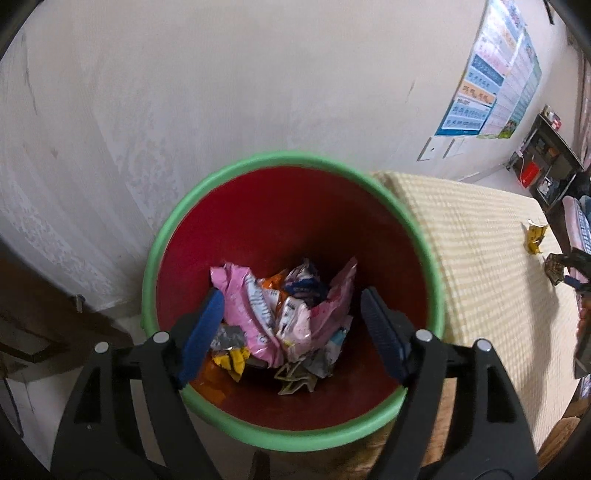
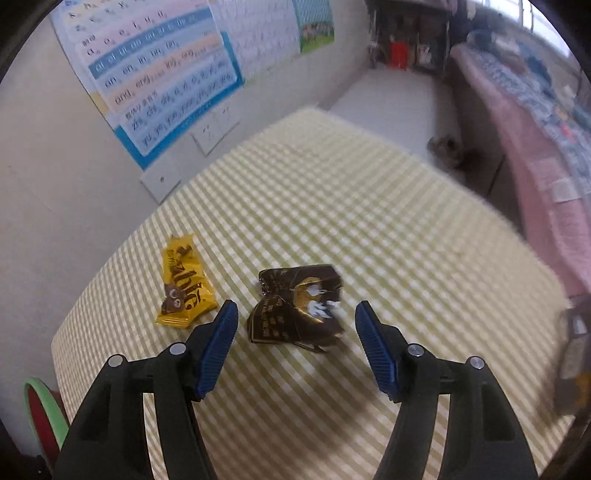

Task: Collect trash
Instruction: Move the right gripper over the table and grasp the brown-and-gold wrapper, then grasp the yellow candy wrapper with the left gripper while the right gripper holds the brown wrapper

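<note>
Right hand-held gripper (image 2: 295,314): jaws apart, crumpled brown foil wrapper (image 2: 297,306) ahead between them; may skid on checked bench (image 2: 369,206).
Left hand-held gripper (image 1: 291,306): apart, empty, over green-rimmed red bin (image 1: 295,162).

1. Lived-in room of a home, bedroom or kid's study corner
2. Learning poster (image 2: 155,70) on the plaster wall (image 1: 184,92): rows of letters or syllables in coloured bands, cartoon picture at one corner; a second printed chart (image 2: 258,33) hangs beside it
3. Wall sockets (image 2: 214,129) just below the poster, domestic type
4. Table with a yellow-and-white checked cloth (image 2: 332,206) pushed up against that wall
5. Bed or couch with a pink patterned cover (image 2: 546,147) along the far side
6. Dark shelf unit (image 1: 550,155) in the corner, cluttered with small items, blurred
7. Plastic waste bin (image 1: 166,236), red with a green rim, beside the table, snack wrappers (image 1: 280,314) inside
</note>
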